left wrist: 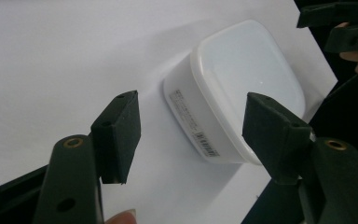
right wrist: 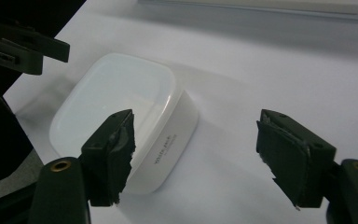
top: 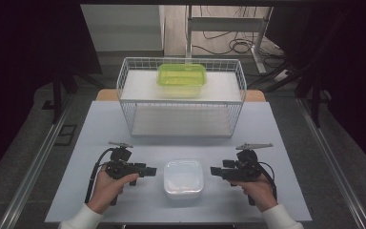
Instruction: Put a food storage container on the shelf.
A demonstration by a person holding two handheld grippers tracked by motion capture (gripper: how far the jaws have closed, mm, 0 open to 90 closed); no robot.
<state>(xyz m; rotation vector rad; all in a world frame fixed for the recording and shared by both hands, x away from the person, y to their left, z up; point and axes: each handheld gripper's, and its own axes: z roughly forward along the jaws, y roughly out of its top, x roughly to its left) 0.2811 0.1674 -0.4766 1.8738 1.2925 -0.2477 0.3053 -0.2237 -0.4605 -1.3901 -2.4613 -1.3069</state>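
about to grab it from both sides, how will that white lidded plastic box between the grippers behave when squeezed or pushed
The white rounded-square plastic box with its lid on looks stiff, so it should hold its shape, though thin walls may flex a little. Its glossy sides may slip in the jaws. Low, wide and flat-bottomed on the pale table, it would probably slide rather than tip, and it seems light.

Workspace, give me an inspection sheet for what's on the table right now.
Surface: pale table, bare around the work.
Job's things: white lidded container between the grippers, lid on, untouched.
Clutter: wire basket rack at the back, green lidded box on its top shelf.
Grippers: left gripper and right gripper both open, aimed at the container, apart from it.
Cables: one trails from each gripper; more on the floor behind.
Surroundings: dark, metal frame legs.
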